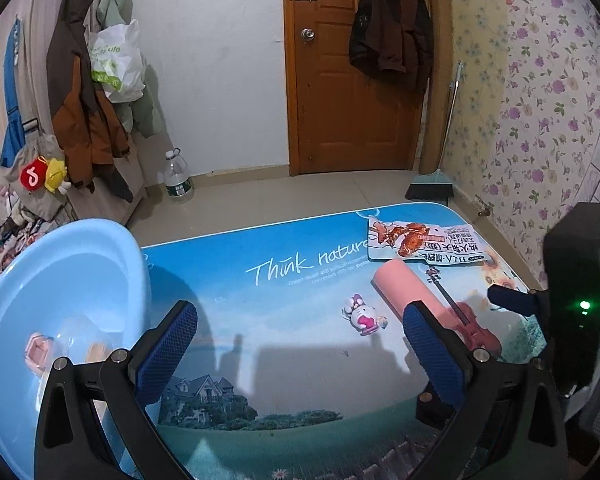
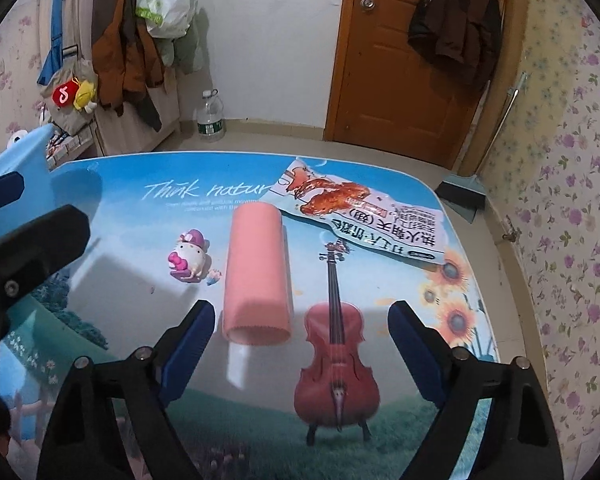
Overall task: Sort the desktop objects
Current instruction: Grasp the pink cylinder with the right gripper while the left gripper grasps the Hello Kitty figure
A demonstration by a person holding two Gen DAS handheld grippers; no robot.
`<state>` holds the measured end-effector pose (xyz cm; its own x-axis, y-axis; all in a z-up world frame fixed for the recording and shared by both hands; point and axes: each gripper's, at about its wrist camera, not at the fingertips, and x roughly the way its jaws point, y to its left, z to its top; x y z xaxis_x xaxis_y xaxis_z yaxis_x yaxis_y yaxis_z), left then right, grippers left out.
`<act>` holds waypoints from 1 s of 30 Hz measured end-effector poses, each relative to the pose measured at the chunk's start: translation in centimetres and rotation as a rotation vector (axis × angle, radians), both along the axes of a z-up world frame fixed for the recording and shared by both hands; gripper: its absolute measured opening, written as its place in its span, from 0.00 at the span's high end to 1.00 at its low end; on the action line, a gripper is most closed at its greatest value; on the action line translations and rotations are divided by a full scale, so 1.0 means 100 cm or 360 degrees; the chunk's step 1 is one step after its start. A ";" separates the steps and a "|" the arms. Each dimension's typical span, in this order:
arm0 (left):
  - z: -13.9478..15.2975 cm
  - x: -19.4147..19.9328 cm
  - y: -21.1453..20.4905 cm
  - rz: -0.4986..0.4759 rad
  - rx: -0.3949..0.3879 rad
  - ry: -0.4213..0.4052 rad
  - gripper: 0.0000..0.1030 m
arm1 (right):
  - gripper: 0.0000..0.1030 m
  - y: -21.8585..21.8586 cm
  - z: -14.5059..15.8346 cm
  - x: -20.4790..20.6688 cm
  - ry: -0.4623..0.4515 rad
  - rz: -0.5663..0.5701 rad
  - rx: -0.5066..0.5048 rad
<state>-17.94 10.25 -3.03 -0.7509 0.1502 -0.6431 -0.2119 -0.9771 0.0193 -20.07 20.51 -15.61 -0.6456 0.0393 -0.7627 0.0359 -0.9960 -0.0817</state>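
Both wrist views low over table (image 1: 300,360), facing door (image 2: 400,60); left sits further left; shared: tabletop.

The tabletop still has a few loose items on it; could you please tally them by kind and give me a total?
Pink rolled cloth: 1
Small cartoon figurine: 1
Snack packet: 1
Total loose on the table: 3
The violin and sunflowers are printed on the tabletop, so they are not counted; neither are the items in the blue basin.

A smooth pink paper roll (image 2: 257,276) and a white-and-magenta cat figurine (image 2: 190,258) lie on the blue landscape-printed tabletop (image 2: 140,240) beside a pale-blue plastic basin (image 1: 60,280).
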 end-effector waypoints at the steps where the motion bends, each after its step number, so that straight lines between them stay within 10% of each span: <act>1: 0.000 -0.001 0.000 -0.0002 -0.0003 0.0003 0.00 | 0.16 -0.001 -0.002 -0.003 -0.0010 0.0002 0.0004; 9: -0.003 -0.005 0.004 -0.0009 -0.0005 -0.0002 0.00 | 0.60 -0.004 -0.007 -0.006 -0.0033 0.0048 -0.0003; 30: -0.016 -0.005 0.045 -0.0055 -0.0099 -0.0053 0.00 | 0.65 0.046 0.002 0.036 0.0029 -0.0081 -0.0122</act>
